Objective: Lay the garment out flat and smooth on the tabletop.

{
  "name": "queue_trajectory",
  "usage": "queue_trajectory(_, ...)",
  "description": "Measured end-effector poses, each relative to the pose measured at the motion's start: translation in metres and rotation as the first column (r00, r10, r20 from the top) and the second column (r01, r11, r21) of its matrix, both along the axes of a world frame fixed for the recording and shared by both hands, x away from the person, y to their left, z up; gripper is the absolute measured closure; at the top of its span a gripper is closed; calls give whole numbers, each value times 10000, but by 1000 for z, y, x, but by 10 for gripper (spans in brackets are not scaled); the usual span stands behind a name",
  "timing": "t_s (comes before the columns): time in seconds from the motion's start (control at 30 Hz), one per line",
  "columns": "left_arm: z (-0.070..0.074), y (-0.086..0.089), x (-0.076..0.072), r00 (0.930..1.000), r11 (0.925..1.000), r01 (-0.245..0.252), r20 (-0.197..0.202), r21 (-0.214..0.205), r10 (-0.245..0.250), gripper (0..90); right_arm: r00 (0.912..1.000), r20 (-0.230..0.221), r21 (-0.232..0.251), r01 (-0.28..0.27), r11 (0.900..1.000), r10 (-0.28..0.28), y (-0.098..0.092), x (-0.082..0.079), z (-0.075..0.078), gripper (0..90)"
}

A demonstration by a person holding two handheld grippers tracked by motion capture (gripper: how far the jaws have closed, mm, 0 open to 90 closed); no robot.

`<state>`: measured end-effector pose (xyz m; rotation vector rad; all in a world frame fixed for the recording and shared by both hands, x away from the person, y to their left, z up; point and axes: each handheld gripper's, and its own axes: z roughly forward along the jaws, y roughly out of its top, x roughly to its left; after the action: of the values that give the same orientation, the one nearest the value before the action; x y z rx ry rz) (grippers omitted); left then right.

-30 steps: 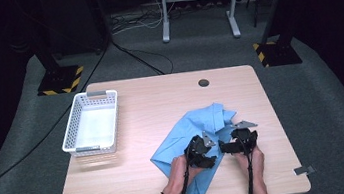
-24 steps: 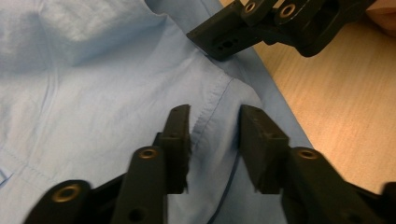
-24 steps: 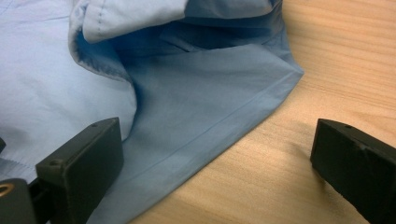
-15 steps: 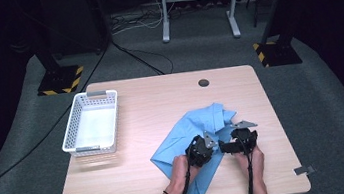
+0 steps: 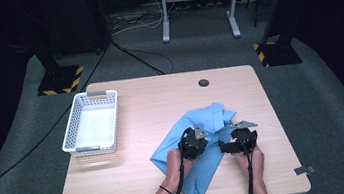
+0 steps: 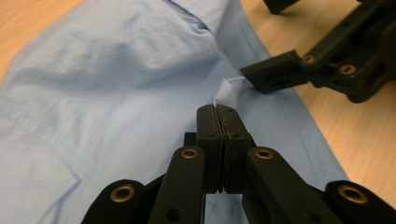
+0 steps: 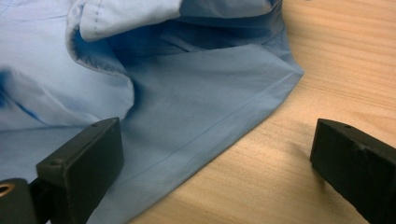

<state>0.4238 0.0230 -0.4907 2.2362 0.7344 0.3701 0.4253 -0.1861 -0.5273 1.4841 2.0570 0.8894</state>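
Your left claw sits pressed together on a small white tag that pokes up just past its tips, with the blue shirt spread beneath and ahead of it; the jaws have just been closing, and the tag is what they catch. Your right claw stands spread wide, one jaw over the shirt's stitched hem, the other over bare wood, nothing between the pads. From above, both claws hover close together over the near right part of the table, the shirt crumpled under and between them, and a white basket well off to the left claw's far side. To do this step well, keep the pinch on the tag alone: lift slowly and watch whether a fold of cloth rises with it, since the tag looks thin, papery and easy to tear or slip. Bring the right claw down on the hem beside it so the shirt stays put while the tag draws taut. The shirt is light woven cotton, soft, creased, with a doubled seam along its edge and a rolled collar-like fold deeper in; the table is smooth pale wood grain; the basket is rigid perforated plastic.
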Motion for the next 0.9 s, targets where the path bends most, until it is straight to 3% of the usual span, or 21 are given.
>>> queue_trajectory(0.33, 21, 33, 26, 9957, 9933, -915, 101, -704, 925, 883, 10000, -1, 7, 9, 10000, -9, 0, 0, 0, 21)
queue_trajectory(0.63, 33, 55, 54, 9858, 9841, -1628, 293, -713, 1652, 883, 10000, 3, 2, 15, 10000, -15, 0, 0, 0, 21)
queue_trajectory(0.73, 37, 64, 68, 9784, 9774, -2011, 358, -646, 2037, 883, 10000, 9, 2, 10, 10000, -10, 0, 0, 0, 21)
queue_trajectory(0.9, 47, 80, 89, 9588, 9595, -2780, 482, -445, 2800, 883, 10000, 8, 6, 18, 10000, -18, 0, 0, 0, 22)
